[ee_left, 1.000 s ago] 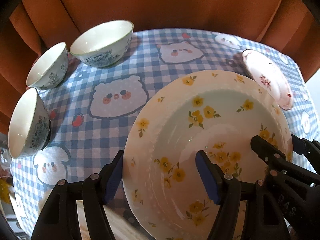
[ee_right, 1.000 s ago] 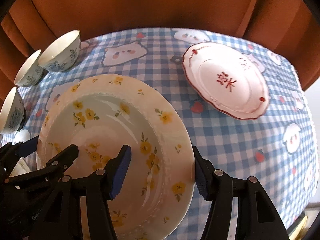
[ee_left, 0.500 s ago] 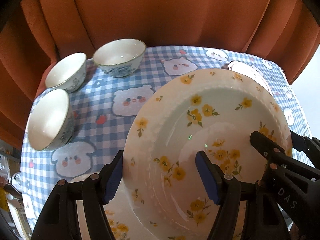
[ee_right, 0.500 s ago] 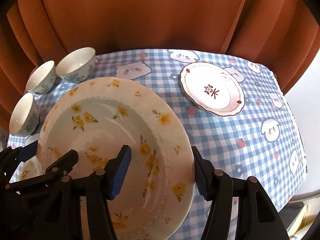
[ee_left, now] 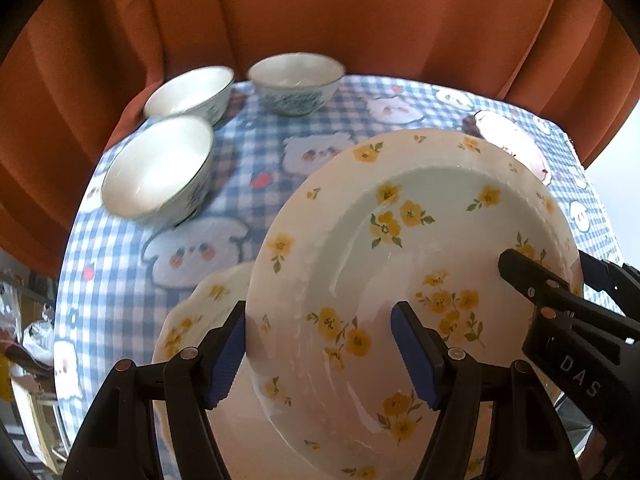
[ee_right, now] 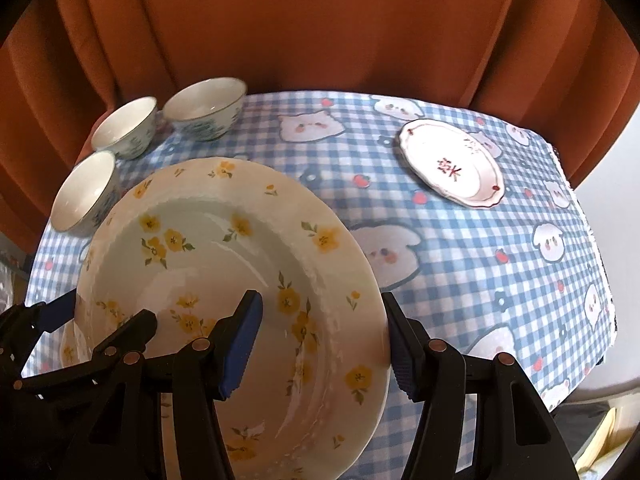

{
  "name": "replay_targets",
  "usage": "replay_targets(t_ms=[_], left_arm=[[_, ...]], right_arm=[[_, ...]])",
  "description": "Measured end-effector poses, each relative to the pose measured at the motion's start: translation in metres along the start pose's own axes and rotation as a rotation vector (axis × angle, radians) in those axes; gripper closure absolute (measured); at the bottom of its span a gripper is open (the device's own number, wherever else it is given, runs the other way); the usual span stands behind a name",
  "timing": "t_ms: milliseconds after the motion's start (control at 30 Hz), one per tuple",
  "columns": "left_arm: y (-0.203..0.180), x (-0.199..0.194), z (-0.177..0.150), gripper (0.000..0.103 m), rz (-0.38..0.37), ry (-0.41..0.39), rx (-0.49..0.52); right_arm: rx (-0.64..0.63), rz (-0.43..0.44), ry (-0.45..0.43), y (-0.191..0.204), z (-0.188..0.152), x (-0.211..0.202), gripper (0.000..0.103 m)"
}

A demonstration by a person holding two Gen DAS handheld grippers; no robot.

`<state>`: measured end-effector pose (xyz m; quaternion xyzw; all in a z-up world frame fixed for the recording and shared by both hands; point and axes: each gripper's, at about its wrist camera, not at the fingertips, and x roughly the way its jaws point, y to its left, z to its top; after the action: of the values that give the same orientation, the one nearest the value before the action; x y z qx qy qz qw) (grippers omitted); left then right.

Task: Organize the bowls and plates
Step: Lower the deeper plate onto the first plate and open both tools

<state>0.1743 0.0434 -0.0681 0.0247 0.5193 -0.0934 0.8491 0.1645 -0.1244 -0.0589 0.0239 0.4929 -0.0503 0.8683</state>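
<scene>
A large cream plate with yellow flowers hangs tilted above the table, held at two sides. My left gripper is shut on its left rim, one blue pad outside and one inside. My right gripper is shut on the opposite rim the same way. A second flowered plate lies on the cloth underneath, mostly hidden. Three white bowls with blue patterns stand at the far left. A small white plate with a red rim lies at the far right.
The round table wears a blue checked cloth with cartoon animals. An orange curtain hangs close behind it. The cloth's edge drops off at the right. Clutter shows below the table's left edge.
Both grippers have risen and drawn back with the flowered plate between them; the bowls and small plate look farther away. The second flowered plate has come into view beneath.
</scene>
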Motion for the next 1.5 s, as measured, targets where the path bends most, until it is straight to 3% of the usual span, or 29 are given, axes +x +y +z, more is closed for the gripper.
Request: replay_targets(t_ms=[433, 1033, 1200, 1500], left_arm=[[0.034, 0.02, -0.045, 0.032, 0.003, 0.089, -0.076], [0.054, 0.032, -0.051, 0.03, 0.016, 0.114, -0.138], [0.057, 0.028, -0.055, 0.03, 0.075, 0.097, -0.116], [0.056, 0.029, -0.058, 0.03, 0.088, 0.087, -0.107]], right_arm=[[-0.057, 0.025, 0.084, 0.044, -0.03, 0.019, 0.041], [-0.143, 0.002, 0.106, 0.069, -0.03, 0.038, 0.041], [-0.124, 0.045, 0.134, 0.073, -0.031, 0.047, 0.041], [-0.12, 0.065, 0.151, 0.073, -0.035, 0.051, 0.041]])
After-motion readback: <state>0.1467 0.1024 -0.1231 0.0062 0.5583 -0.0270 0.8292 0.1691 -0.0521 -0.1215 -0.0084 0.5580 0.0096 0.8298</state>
